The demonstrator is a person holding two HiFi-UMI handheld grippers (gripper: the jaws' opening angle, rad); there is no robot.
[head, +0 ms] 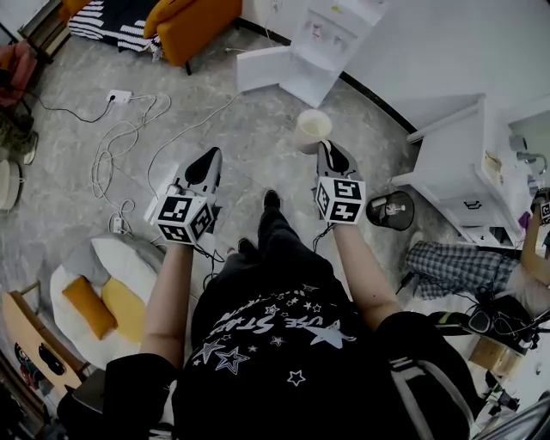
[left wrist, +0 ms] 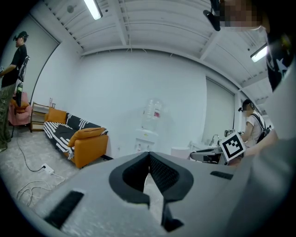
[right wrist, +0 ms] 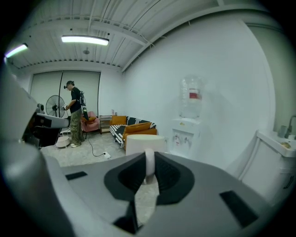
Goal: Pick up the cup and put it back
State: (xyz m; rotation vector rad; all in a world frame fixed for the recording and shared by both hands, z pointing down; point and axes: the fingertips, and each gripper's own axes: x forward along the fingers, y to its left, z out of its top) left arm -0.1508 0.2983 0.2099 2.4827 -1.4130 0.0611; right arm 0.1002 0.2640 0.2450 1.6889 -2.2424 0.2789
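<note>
A grey marbled floor point(head: 258, 146) is seen spreading under the whole scene, bounded by a plain white wall point(right wrist: 222, 69). An orange upholstered sofa point(head: 193, 26) is placed against that wall, with a black-and-white striped blanket point(head: 107, 21) laid over its far end. A white water dispenser point(right wrist: 187, 127), topped by a clear bottle point(right wrist: 190, 97), is set against the wall near the sofa. A white cabinet point(head: 455, 163) is found at the right of the head view. A person in a black star-printed shirt point(head: 284, 344) is shown standing, both forearms stretched forward.

The left tongs point(head: 209, 159), grey with black pads and carrying a marker cube point(head: 185, 216), are held out over the floor; in the left gripper view their tips are seen clenched together with nothing between them. The right tongs point(head: 326, 153) are held level with them, well apart.

A cream-white cylindrical cup point(head: 311, 131) is held upright in the air, above the floor and in front of the person, mouth upward. Its thin white handle point(right wrist: 149, 164) is gripped between the black pads of the right tongs, and the cup's body is seen just beyond the tips. Loose white cables point(head: 112, 155) and a white power strip point(head: 119, 96) are left lying on the floor at the left.
</note>
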